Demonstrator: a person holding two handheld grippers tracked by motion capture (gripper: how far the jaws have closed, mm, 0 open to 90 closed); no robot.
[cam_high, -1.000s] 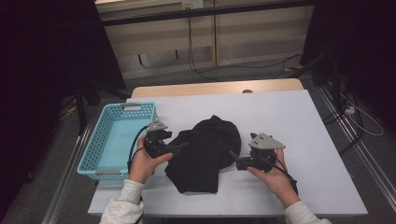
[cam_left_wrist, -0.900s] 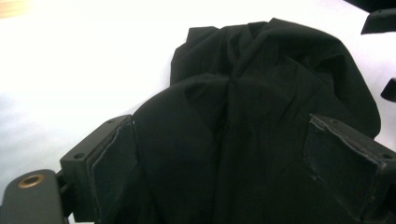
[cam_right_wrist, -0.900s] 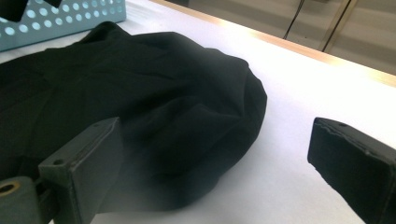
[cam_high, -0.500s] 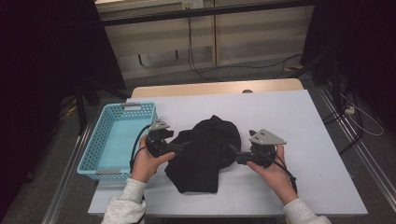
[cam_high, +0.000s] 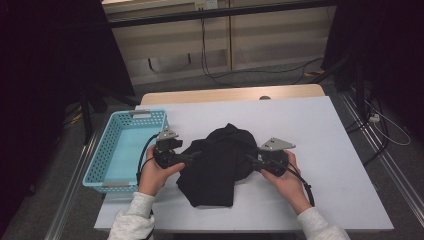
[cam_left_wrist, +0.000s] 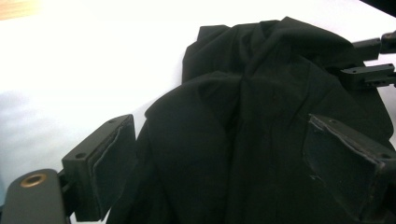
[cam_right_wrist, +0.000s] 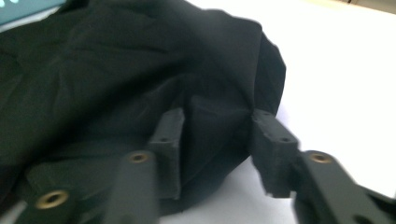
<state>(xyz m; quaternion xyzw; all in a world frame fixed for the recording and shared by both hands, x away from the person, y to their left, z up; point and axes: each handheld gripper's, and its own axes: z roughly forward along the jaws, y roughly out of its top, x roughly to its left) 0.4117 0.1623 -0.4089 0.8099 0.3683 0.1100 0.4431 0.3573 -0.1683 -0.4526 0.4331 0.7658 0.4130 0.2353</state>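
Low in the high view, the person's sleeves and hands came in from the bottom edge, one at each side of a crumpled black garment (cam_high: 215, 165) lying at the centre of the white surface (cam_high: 340, 165). The left gripper (cam_high: 192, 156) sat at the cloth's left edge as before, its fingers (cam_left_wrist: 100, 163) spread wide with cloth between them, not pinched. The right gripper (cam_high: 250, 161), which a second ago stood clear of the cloth, had slid left into its right edge; its fingers (cam_right_wrist: 170, 140) had just been closing, with a fold bunched between them. Farther left lay a light blue basket (cam_high: 100, 165); beyond, a wooden strip (cam_high: 225, 94).
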